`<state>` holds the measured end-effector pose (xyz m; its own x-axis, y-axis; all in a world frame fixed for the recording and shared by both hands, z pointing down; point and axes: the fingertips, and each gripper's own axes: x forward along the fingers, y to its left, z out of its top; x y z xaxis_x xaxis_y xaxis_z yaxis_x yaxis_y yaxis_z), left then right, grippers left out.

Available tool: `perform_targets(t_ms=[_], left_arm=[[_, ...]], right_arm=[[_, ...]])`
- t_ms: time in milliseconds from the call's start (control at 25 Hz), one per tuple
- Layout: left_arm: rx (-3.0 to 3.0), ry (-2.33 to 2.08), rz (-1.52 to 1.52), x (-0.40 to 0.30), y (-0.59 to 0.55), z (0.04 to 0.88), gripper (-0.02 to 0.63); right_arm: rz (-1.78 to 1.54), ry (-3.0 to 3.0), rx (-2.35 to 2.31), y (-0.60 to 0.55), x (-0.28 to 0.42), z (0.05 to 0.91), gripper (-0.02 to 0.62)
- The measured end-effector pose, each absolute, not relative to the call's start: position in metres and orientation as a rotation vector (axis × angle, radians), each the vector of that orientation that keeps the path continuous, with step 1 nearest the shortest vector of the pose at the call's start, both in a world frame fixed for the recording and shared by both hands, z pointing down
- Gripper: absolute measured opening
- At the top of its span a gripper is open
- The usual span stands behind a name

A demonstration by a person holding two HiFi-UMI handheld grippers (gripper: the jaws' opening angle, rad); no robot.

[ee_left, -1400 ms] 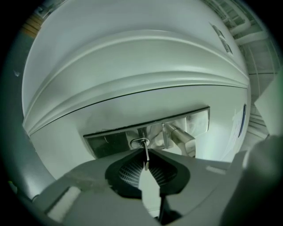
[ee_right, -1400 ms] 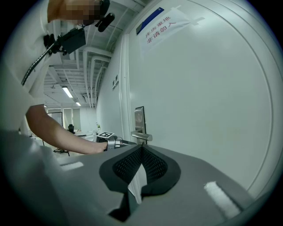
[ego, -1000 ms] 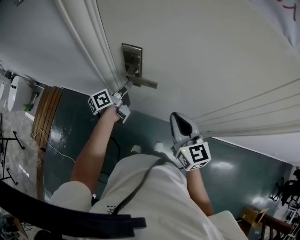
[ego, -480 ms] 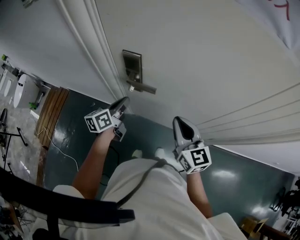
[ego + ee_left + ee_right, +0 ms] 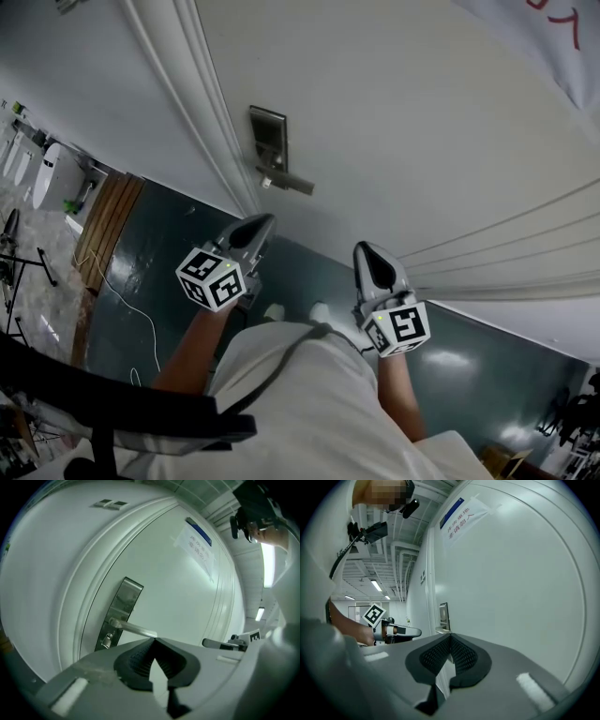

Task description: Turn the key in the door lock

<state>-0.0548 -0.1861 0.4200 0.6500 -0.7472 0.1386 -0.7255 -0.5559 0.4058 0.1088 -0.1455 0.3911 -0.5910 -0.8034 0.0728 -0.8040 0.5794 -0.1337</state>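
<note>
The white door carries a steel lock plate (image 5: pixel 267 139) with a lever handle (image 5: pixel 289 182); a small key (image 5: pixel 107 641) sticks out of the plate below the lever. My left gripper (image 5: pixel 265 222) hangs a short way back from the lock and touches nothing. Its jaws have just been closing and now meet at the tips with nothing between them (image 5: pixel 153 640). My right gripper (image 5: pixel 367 249) hovers to the right of the lock, also shut and empty (image 5: pixel 450 635). In the right gripper view the plate (image 5: pixel 443 616) is far ahead and the left gripper (image 5: pixel 401 631) is at the left.
A paper notice (image 5: pixel 197 538) is stuck high on the door. The door frame moulding (image 5: pixel 202 103) runs just left of the lock. A wooden panel (image 5: pixel 103 220) and a loose cable (image 5: pixel 122 300) lie on the dark green floor at left.
My left gripper has pulled back from the key and lock, down toward the person, rolled over, and gone from open to shut. The right gripper has barely shifted.
</note>
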Motion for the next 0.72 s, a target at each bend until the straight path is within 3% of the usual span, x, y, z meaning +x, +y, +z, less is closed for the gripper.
perform_targets(t_ms=[720], left_arm=[[2.705,-1.227,-0.064,-0.02,-0.167,0.359,0.006]], right_arm=[[0.168,-2.831,1.378,-0.142,0.104,0.373,0.006]])
